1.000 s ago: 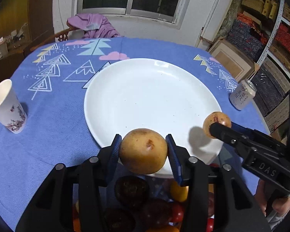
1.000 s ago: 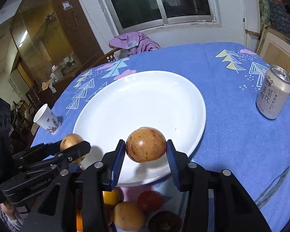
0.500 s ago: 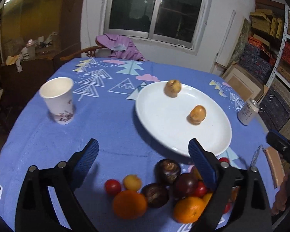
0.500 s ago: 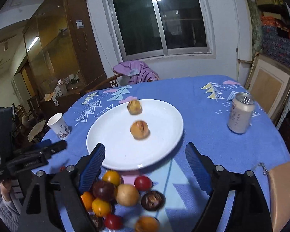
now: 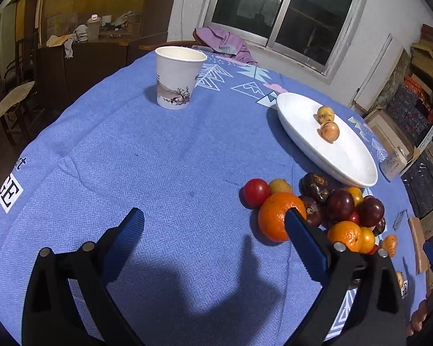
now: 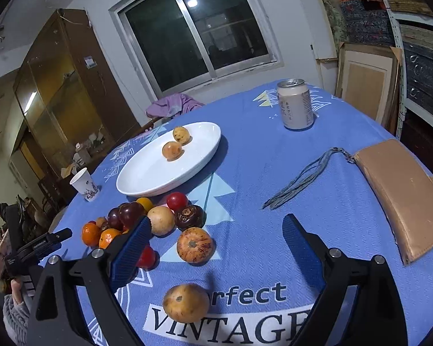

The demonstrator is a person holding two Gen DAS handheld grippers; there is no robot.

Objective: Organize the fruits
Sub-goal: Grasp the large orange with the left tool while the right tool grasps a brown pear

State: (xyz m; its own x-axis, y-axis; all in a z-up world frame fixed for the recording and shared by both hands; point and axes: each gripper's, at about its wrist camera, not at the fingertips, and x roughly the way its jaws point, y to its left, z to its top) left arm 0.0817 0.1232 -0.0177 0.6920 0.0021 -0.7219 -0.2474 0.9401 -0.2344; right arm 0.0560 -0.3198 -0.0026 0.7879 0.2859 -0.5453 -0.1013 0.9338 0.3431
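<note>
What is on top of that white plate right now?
Two small yellow-brown fruits sit on the white plate, close together near its far side. The rest of the plate shows bare; nothing covers it.

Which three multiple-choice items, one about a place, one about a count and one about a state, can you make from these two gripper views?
1. Where does the drink can stand?
A. on the plate
B. on the cloth beside the plate
C. among the loose fruit

2. How many fruits lie on the plate?
A. two
B. four
C. none

3. What is between the right gripper's pads?
A. a fruit
B. the wallet
C. nothing

Key:
1 B: the drink can stands upright on the blue cloth, apart from the white plate.
2 A: only two tan fruits lie on the plate.
3 C: the right gripper is opening, with no fruit and no part of the wallet between its pads.
</note>
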